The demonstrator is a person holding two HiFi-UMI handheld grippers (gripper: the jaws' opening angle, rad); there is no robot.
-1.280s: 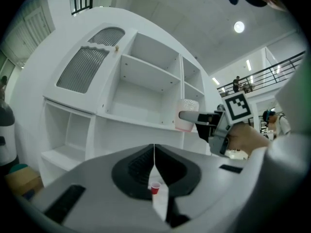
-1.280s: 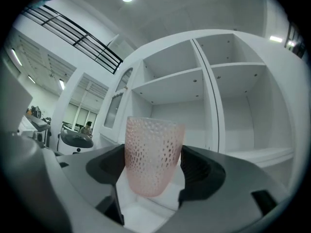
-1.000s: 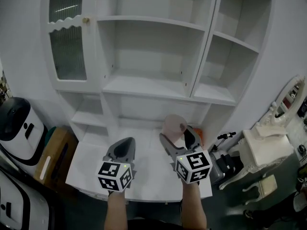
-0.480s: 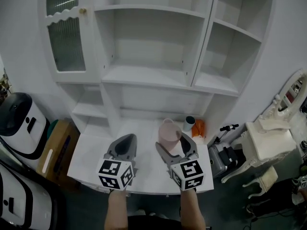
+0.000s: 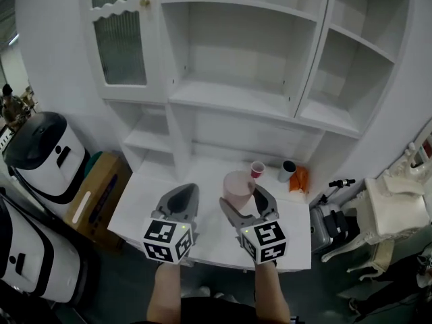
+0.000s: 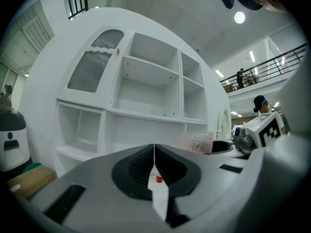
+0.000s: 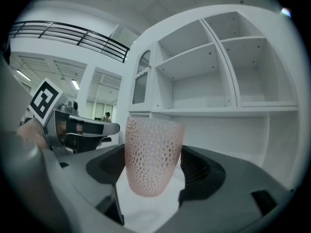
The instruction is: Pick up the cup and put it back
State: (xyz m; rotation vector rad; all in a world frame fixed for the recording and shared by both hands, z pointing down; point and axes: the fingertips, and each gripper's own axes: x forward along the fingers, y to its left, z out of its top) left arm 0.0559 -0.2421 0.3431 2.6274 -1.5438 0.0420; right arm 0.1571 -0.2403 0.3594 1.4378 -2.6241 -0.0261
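So the cup (image 5: 238, 183) is a pale pink tumbler, kinda frosted, with a bumpy dotted pattern all over, and it's wider at the rim than at the base. It's just right of centre in the lower half of the head view, standing upright, pinched at its sides by the right gripper (image 5: 241, 196). In the right gripper view its base looks slightly clear of the white desk (image 5: 145, 204).
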